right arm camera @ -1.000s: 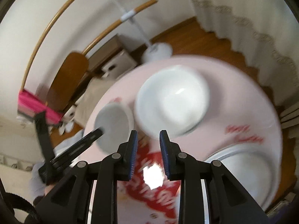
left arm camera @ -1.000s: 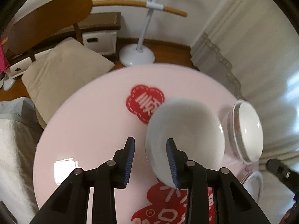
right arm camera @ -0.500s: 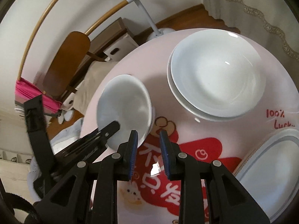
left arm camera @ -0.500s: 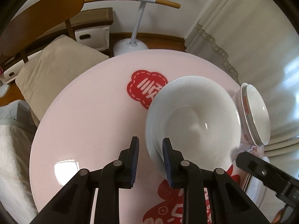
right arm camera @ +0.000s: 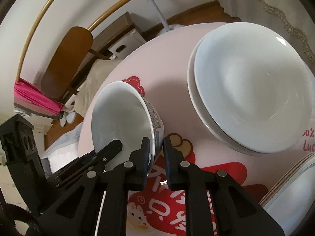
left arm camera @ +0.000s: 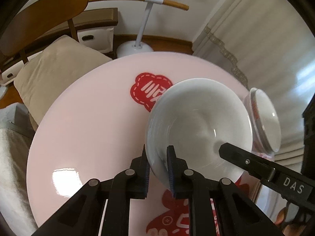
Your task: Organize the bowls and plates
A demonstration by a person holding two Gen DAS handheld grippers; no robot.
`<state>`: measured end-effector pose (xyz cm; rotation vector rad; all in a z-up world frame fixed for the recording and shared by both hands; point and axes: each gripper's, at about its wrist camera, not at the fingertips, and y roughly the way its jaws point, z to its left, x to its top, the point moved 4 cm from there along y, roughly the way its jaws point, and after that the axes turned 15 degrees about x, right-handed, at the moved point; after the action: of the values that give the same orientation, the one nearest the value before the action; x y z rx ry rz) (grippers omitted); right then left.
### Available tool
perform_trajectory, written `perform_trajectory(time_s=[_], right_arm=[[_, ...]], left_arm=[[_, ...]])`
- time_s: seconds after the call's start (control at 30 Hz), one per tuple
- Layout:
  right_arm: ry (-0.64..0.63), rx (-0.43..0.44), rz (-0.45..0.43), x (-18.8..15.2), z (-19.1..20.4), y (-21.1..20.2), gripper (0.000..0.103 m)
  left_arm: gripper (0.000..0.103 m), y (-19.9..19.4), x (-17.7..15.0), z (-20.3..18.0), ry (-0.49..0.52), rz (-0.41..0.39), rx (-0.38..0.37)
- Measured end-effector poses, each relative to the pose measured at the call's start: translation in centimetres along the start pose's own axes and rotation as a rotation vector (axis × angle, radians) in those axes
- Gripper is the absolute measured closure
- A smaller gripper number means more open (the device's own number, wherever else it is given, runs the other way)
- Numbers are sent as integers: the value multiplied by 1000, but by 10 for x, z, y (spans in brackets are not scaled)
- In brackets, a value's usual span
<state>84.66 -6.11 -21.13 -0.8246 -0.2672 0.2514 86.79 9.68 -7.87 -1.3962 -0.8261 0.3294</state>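
A white bowl (left arm camera: 198,125) with a patterned outside (right arm camera: 126,122) is held tilted above the pink round table (left arm camera: 88,122). My left gripper (left arm camera: 157,169) is shut on its near rim. My right gripper (right arm camera: 155,157) straddles the opposite rim, one finger inside and one outside, closed to about the wall's thickness. The right gripper's finger (left arm camera: 256,165) shows inside the bowl in the left wrist view. Two stacked white deep plates (right arm camera: 254,86) sit on the table to the right; they show edge-on in the left wrist view (left arm camera: 263,122).
A stack of flat plates (right arm camera: 291,200) lies at the table's near right edge. Behind the table are a wooden chair (left arm camera: 45,13) with a beige cushion (left arm camera: 57,66), a white lamp stand (left arm camera: 135,47) and curtains (left arm camera: 256,45).
The left gripper closed on the bowl's rim and lifted it, tilted. The right gripper moved left from the plates to the bowl and now straddles its opposite rim.
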Motion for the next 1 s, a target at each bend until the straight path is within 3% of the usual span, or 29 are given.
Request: perform_trajectory(time_s=[0.27,0.47,0.73,1.0], right_arm=[[-45,86,2,-3,19,-33,89],[-69,114,-54,2,23,-77,89],[-64,43,-135,19,-12,-135,89],[-14,-21,-138,29,-57,-146,89]], left_arm=[[94,-58,1,2,-43,-126,-32],[94,-94,4,-25,-26,-199,-75],[93,-87,3,-94,59,-193,-128],[93,-58,23,-153,118,-143,-122]])
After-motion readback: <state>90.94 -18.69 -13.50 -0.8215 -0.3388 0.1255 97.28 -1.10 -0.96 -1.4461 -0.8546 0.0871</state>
